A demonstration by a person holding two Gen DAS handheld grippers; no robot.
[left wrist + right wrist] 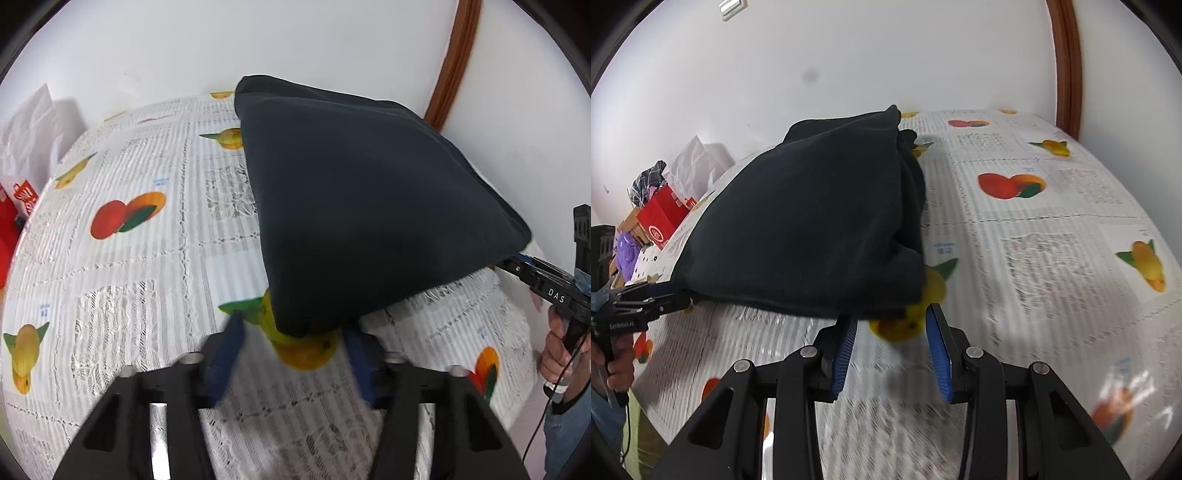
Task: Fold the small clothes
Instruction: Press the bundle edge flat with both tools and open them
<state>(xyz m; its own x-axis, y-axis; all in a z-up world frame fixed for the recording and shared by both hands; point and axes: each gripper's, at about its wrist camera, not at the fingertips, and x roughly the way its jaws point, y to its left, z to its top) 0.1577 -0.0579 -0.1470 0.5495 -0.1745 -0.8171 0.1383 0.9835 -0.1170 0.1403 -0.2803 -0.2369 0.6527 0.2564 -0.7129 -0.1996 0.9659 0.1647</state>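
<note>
At the bottom of each wrist view, the left tool [293, 330] and the right tool [891, 316] stand released, blue pads apart around the near corners of the dark garment [351, 203]. Beyond them it sits mounded mid-frame on the fruit-print counter [129, 277], reaching toward the wall. That probably lets both corners be pinched together for one fold.

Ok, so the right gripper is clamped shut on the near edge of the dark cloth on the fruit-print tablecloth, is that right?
Not quite. The right gripper is open: the right wrist view shows its jaws spread wide, with the near edge of the dark cloth at their tips, not pinched between them. The cloth does lie on the fruit-print tablecloth.
</note>
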